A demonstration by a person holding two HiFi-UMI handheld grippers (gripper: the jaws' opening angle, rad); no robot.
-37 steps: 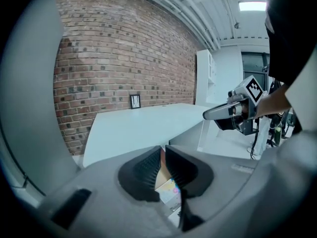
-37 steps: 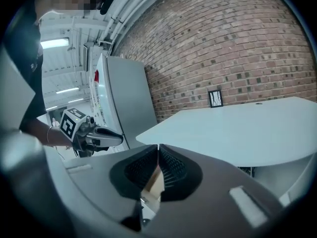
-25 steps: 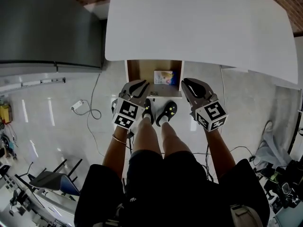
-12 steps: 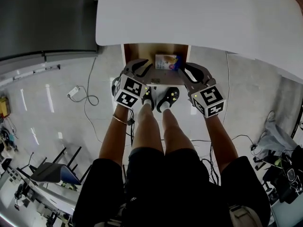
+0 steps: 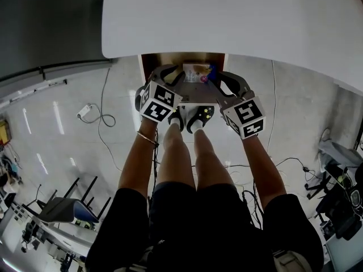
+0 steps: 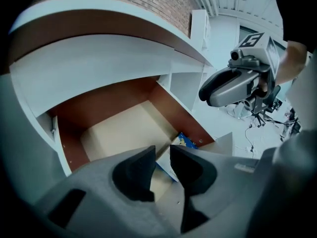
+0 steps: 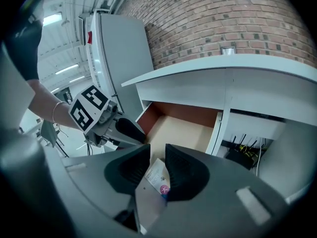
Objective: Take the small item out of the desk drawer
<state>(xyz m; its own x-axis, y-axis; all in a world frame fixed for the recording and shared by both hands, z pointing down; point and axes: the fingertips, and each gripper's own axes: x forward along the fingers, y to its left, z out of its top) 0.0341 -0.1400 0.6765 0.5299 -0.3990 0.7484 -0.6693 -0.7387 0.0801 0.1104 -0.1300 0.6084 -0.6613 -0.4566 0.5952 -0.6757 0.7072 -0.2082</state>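
Dark moulded fingers of the left gripper [image 6: 162,155] and right gripper [image 7: 157,155], just opening and gripping nothing, flank a small white-and-blue box [image 5: 197,71] near the front of the open brown-walled drawer [image 6: 109,100], pale floor open behind, under the curved white bench [image 5: 227,16].

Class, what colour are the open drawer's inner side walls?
Reddish-brown drawer walls; left gripper view shows best.
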